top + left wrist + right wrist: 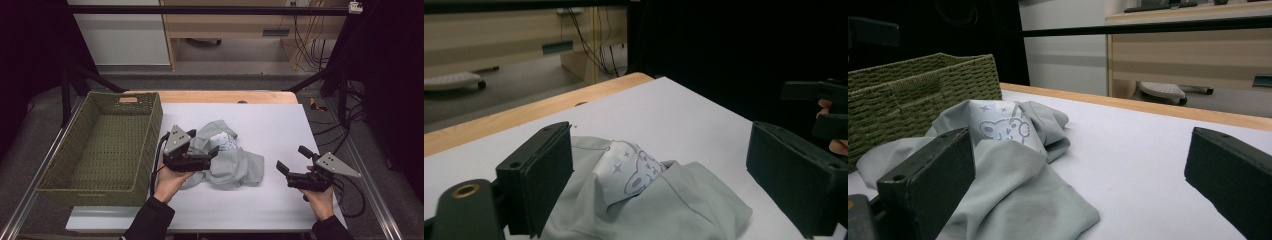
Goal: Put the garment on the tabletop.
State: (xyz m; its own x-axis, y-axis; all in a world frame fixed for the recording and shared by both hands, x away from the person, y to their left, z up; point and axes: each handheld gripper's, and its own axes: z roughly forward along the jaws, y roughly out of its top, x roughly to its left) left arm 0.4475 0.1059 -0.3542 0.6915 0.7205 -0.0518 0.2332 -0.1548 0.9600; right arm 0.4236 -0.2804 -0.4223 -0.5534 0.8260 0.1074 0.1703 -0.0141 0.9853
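A white table (270,120) with a wooden far edge stands in front of a person whose 2 sleeved forearms come in from the near side. At its left end sits a deep green woven basket (150,125), with nothing visible inside it. Just beside the basket's right wall, near the middle of the table, lies a crumpled pale grey garment (235,167), bunched into soft folds, with a lighter panel printed with small stars and a cartoon bear turned up at its top.

The left gripper (212,156) hangs over the garment's left part, its jaws spread wide apart on either side of the heap and holding nothing. The right gripper (292,160) hovers near the garment's right edge, clear of the cloth, its jaws also wide apart and empty.

The garment looks light, limp and not at all fragile; it will likely sag and unfold when lifted. A thick fold or the raised ridge near the printed panel seems the surest place to pinch, since a single thin layer could slip out.
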